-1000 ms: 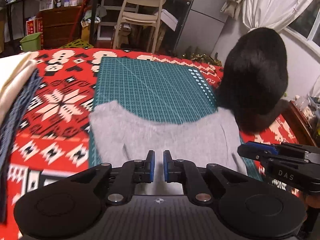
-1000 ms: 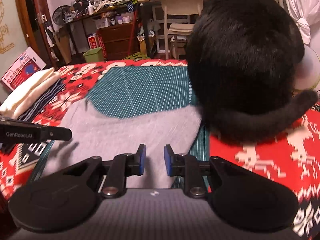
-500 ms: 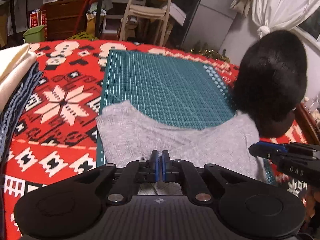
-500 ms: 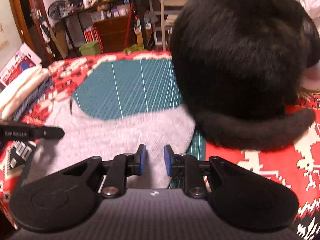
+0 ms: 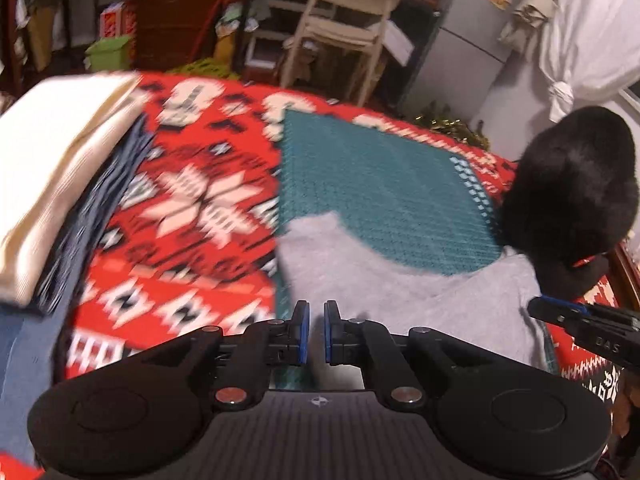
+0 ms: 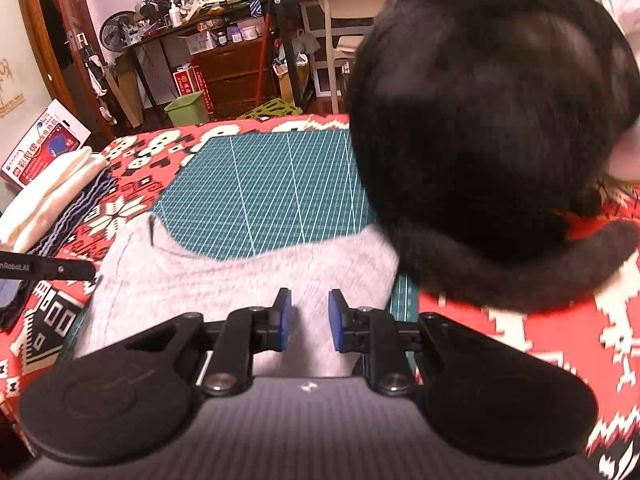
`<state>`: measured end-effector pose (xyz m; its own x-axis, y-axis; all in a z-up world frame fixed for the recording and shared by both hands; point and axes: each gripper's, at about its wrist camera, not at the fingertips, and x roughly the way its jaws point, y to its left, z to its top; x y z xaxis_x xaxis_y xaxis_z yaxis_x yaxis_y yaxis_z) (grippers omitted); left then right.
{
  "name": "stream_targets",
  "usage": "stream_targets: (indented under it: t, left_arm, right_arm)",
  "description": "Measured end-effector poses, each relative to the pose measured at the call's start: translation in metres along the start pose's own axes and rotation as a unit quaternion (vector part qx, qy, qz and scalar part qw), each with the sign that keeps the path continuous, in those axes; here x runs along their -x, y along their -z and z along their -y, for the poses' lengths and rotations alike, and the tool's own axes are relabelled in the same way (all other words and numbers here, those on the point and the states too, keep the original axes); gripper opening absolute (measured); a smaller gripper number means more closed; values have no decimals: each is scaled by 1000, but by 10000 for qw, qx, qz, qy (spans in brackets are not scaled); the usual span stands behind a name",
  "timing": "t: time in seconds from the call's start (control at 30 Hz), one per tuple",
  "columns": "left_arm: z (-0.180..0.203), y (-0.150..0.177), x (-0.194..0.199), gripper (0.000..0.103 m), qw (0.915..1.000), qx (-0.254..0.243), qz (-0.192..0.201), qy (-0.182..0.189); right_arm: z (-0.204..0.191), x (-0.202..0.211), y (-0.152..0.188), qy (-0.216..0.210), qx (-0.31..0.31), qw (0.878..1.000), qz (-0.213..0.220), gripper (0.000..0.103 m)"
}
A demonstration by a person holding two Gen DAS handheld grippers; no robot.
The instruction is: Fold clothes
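Observation:
A grey garment (image 5: pixel 400 300) (image 6: pixel 240 280) lies flat across the near part of a green cutting mat (image 5: pixel 380 192) (image 6: pixel 272 192). My left gripper (image 5: pixel 316 332) hovers over the garment's near left edge, its blue pads a narrow gap apart with grey cloth showing beneath. My right gripper (image 6: pixel 308 320) is open above the garment's near right part, holding nothing. Each gripper's tip shows in the other's view: the right gripper (image 5: pixel 560 312) and the left gripper (image 6: pixel 80 270). The left wrist view is blurred by motion.
A black cat (image 5: pixel 576 200) (image 6: pixel 480 120) sits on the mat's right side, touching the garment's right corner. A stack of folded clothes (image 5: pixel 52 168) (image 6: pixel 52 188) rests at the left on the red patterned tablecloth (image 5: pixel 192 208). A chair (image 5: pixel 344 28) and cluttered shelves stand behind.
My left gripper's fingers closed half a second ago and have parted again; its view swung left. The right gripper stayed open over the garment, and the cat shifted slightly.

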<state>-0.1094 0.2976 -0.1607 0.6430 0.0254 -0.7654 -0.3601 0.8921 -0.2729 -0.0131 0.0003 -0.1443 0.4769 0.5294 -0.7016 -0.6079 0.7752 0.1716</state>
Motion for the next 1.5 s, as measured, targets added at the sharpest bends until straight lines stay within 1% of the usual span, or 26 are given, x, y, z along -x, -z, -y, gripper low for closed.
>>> stream_targets:
  t: [0.13,0.23,0.4,0.47,0.53,0.6,0.63,0.7,0.77,0.8,0.83,0.93,1.1,1.23,1.33,1.5]
  left_arm:
    - [-12,15,-1,5,9992,309,-243,82]
    - [-8,22,-1,5,9989,346,-245,174]
    - [-6,23,-2,6,9978,446,-277,397]
    - [-11,23,0,12,9965,628,-292,462]
    - [-16,23,3,20,9949,803,-266,540]
    - [-17,23,4,25,9935,901,-275,641]
    - [-16,23,4,25,9933,907,-292,655]
    - [-10,23,1,25,9951,764,-344,523]
    - [-4,24,0,24,9970,590,-316,388]
    - [0,24,0,21,9978,504,-302,320]
    - [3,24,0,15,9984,417,-288,253]
    - [12,24,-1,8,9996,156,-245,49]
    - [27,26,-2,6,9991,-260,-171,-284]
    - [19,26,4,6,9989,-150,-101,-424]
    - [10,25,10,6,9980,-139,-55,-619]
    - [-6,23,18,6,9987,61,-67,-508]
  right_arm:
    - [-3,6,14,-59,-67,9999,-104,22]
    - [-5,11,22,-79,-41,9998,-166,22]
    - [-6,19,28,-99,-40,9998,-182,22]
    - [-6,23,30,-111,-43,9998,-166,22]
    - [-4,26,31,-126,-59,9998,-158,22]
    - [-4,28,32,-131,-69,9998,-153,22]
    - [-4,28,32,-135,-74,9998,-152,22]
    - [-5,29,31,-143,-61,9998,-144,22]
    - [-6,31,31,-144,-45,9998,-112,22]
    - [-5,32,31,-144,-36,9998,-96,22]
    - [-4,34,31,-141,-25,9999,-75,22]
    - [-2,37,30,-137,-53,9999,-40,22]
    - [1,40,31,-122,-108,9999,-17,22]
    - [0,43,32,-138,-105,9998,0,22]
    - [-1,43,33,-162,-94,9998,-15,22]
    - [-8,39,38,-235,-70,9997,-98,22]
